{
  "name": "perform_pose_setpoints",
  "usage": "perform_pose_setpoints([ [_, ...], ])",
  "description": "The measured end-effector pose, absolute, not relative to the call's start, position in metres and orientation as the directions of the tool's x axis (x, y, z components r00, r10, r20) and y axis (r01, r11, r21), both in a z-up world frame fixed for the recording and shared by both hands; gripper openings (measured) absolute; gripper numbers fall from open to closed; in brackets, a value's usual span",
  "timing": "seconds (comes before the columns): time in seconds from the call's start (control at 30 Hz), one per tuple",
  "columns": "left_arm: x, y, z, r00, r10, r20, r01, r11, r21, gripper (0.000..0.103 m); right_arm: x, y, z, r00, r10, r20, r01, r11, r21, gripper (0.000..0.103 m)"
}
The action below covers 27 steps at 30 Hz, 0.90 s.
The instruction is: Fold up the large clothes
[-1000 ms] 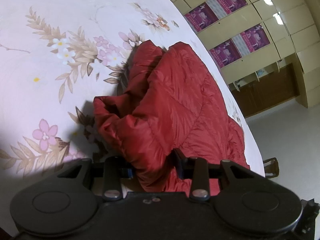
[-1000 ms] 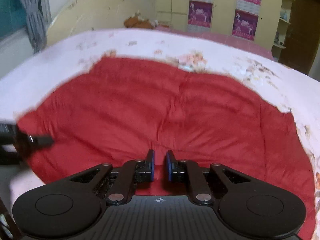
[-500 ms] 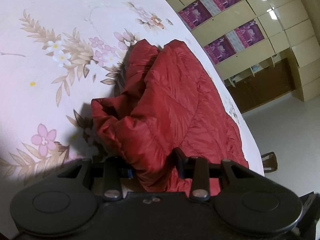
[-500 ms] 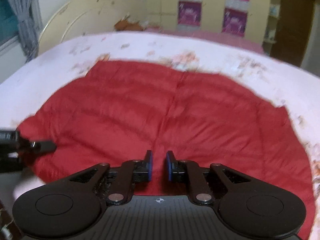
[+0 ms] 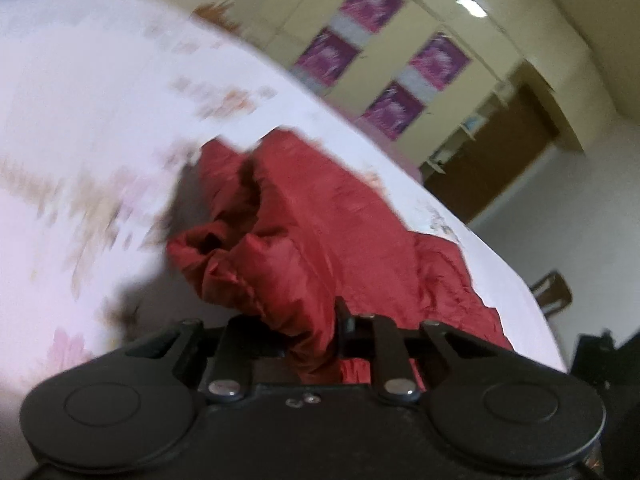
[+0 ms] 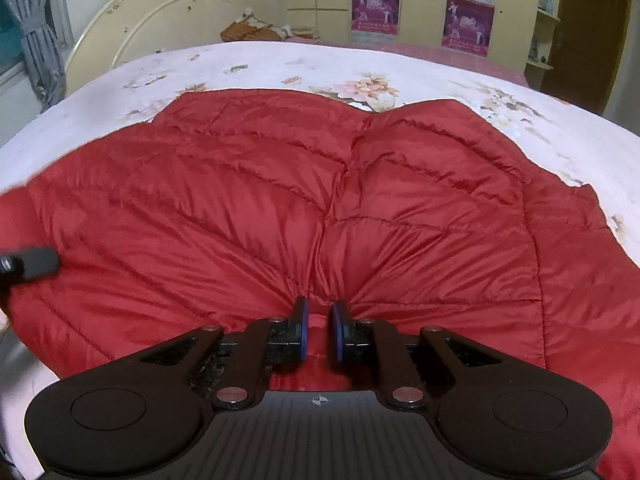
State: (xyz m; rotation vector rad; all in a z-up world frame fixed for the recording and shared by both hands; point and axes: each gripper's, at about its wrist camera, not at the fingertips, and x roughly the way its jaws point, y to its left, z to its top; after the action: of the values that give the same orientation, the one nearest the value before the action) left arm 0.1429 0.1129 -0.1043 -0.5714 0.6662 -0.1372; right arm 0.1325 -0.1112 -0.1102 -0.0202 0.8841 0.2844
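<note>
- The red quilted jacket (image 6: 320, 200) lies spread over the flowered bedsheet (image 6: 280, 64), its far edge curving below the printed blossoms and its right edge ragged near the sheet's side
- Bare sheet stays open beyond the jacket toward the cream headboard (image 6: 160, 12); the near hem runs under the camera and out of sight
- The right tool (image 6: 319, 330) is pinched nearly closed on a gathered tuck of the jacket's near hem, with creases fanning out from its blue pads (image 6: 303, 330)
- The left tool (image 5: 308, 332) clamps a bunched fold of the jacket's side; its jaws have just been closing, with red fabric packed between them
- In the left wrist view the jacket rises as a crumpled ridge, and the sheet to its left is smeared by motion blur, so the pattern cannot be read
- The left finger of that tool is hidden behind the fabric
- A dark finger (image 6: 34, 262) of the left tool enters the right wrist view at the jacket's left edge, cut off by the frame
- Cupboards with purple posters (image 6: 376, 8) stand beyond the bed
</note>
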Motion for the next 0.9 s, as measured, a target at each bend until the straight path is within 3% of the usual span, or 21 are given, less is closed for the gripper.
perform_pose_setpoints([
  [0.23, 0.155, 0.038, -0.039, 0.796, -0.355, -0.489, 0.206, 0.92, -0.333, 0.019, 0.14, -0.128, -0.11, 0.569, 0.328, -0.755, -0.279, 0.94, 0.197, 0.012],
  [0.4, 0.156, -0.023, -0.014, 0.772, -0.398, -0.495, 0.347, 0.917, -0.196, 0.019, 0.118, -0.174, -0.074, 0.617, 0.336, -0.711, -0.216, 0.942, 0.257, 0.013],
  [0.67, 0.149, -0.103, -0.035, 0.679, -0.503, -0.534, 0.527, 0.841, -0.122, 0.019, 0.046, -0.257, -0.064, 0.647, 0.134, -0.75, -0.055, 0.99, 0.13, 0.013],
  [0.9, 0.15, -0.153, -0.082, 0.567, -0.552, -0.611, 0.637, 0.764, -0.101, 0.019, 0.034, -0.278, -0.087, 0.619, 0.141, -0.773, 0.035, 0.978, 0.206, 0.013],
])
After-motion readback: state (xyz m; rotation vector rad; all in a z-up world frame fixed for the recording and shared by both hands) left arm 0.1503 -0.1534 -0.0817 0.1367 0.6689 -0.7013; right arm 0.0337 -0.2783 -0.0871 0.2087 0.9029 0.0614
